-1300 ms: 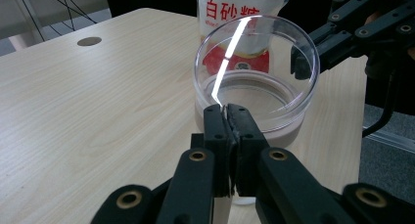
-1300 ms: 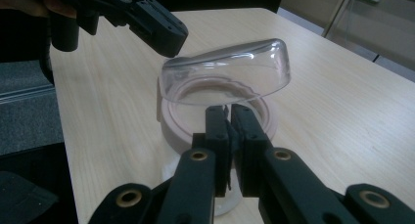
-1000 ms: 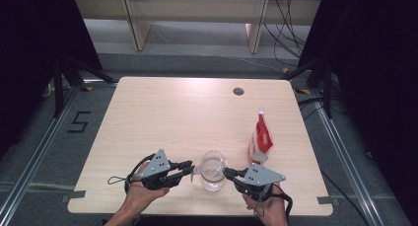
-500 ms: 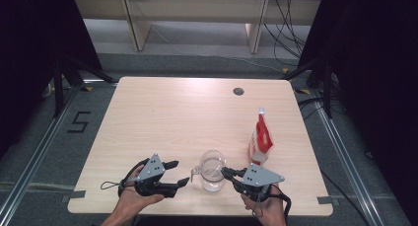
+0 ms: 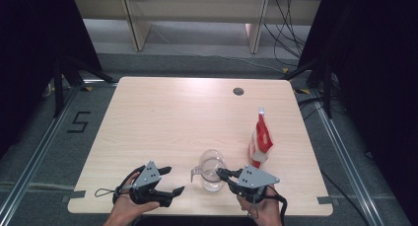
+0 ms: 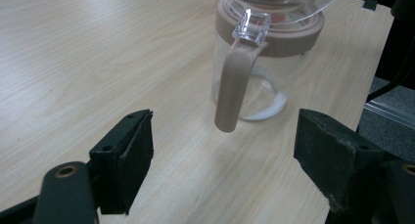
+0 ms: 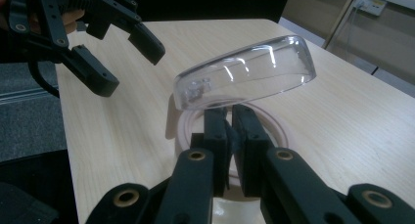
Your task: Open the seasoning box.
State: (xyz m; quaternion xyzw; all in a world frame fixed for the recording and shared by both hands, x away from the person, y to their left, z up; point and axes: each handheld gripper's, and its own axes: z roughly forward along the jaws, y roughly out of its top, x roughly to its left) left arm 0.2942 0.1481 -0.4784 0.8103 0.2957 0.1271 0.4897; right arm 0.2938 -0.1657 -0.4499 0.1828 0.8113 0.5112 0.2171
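A clear glass jug [image 5: 211,170] with a beige collar and handle [image 6: 234,84] stands near the front edge of the counter [image 5: 172,117], a trace of white at its bottom. Its clear hinged lid [image 7: 244,72] is tipped up. The right hand-held gripper [image 5: 227,175] has its jaws closed at the jug's rim, apparently pinching the lid's tab. The left hand-held gripper [image 5: 170,181] sits just beside the jug on the handle side; its jaws have just been opening, now stand wide, and hold nothing, the handle in line ahead of them.

To do this step well, the right grip should probably keep the lid raised and steady without dragging the light jug toward the edge.

A red and white pouch [image 5: 260,139] stands upright just behind the jug. The counter is pale wood grain with a cable hole [image 5: 238,91]; grey floor, shelving and dark curtains surround it.
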